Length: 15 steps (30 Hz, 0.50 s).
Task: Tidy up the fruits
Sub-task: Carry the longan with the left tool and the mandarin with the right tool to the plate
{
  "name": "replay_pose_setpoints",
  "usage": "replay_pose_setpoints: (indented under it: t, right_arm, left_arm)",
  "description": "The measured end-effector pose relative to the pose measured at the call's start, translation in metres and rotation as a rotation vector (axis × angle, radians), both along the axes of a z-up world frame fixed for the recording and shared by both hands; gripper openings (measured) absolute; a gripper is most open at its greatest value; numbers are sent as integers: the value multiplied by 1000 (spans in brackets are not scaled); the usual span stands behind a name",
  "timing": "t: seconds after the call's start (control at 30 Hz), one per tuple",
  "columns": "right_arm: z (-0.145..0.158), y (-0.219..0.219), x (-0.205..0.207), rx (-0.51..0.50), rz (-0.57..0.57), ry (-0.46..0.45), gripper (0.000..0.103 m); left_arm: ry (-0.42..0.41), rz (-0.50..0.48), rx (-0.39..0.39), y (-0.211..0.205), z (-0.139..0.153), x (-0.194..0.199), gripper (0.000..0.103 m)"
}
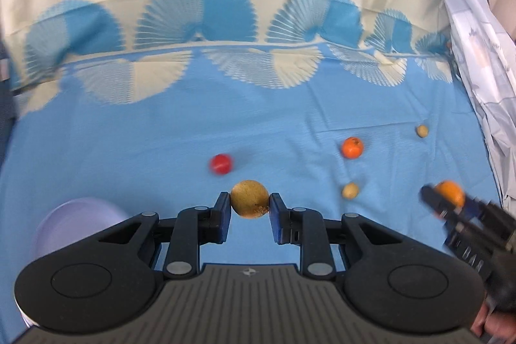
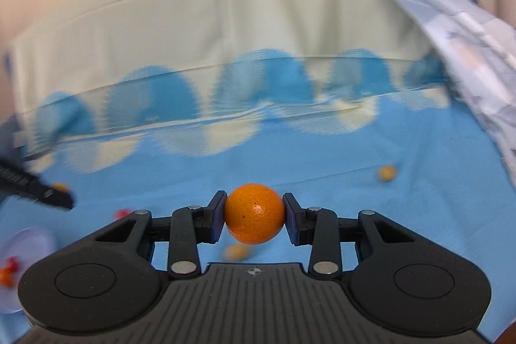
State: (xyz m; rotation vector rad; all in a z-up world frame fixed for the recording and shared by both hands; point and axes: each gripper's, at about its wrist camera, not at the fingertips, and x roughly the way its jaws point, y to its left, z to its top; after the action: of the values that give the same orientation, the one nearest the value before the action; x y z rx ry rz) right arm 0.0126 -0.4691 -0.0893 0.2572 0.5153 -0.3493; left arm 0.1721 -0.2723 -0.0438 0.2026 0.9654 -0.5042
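My left gripper [image 1: 250,202] is shut on a round yellow-brown fruit [image 1: 249,198], held above the blue cloth. My right gripper [image 2: 254,212] is shut on an orange [image 2: 254,212]; it also shows at the right edge of the left wrist view [image 1: 433,199] with the orange [image 1: 451,192]. On the cloth lie a red fruit [image 1: 220,164], a second orange [image 1: 352,147] and two small yellowish fruits [image 1: 350,190] [image 1: 422,130]. A lavender bowl [image 1: 77,224] sits at lower left; in the right wrist view the bowl [image 2: 29,247] holds red and orange pieces.
The blue cloth with a fan pattern [image 1: 129,150] covers the surface and rises at the back. A pale printed fabric [image 1: 477,54] hangs along the right side. A person's hand [image 1: 493,324] holds the right gripper at lower right.
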Motion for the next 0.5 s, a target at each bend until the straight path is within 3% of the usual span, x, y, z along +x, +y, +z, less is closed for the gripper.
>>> replay_pose_setpoints:
  t: [0.2, 0.5]
  right_arm:
    - [19, 97, -14, 139, 165, 13, 39]
    - [38, 227, -40, 113, 405, 54, 39]
  left_arm:
    - [-38, 65, 23, 87, 32, -39, 28]
    - [-78, 171, -7, 206, 51, -92, 28]
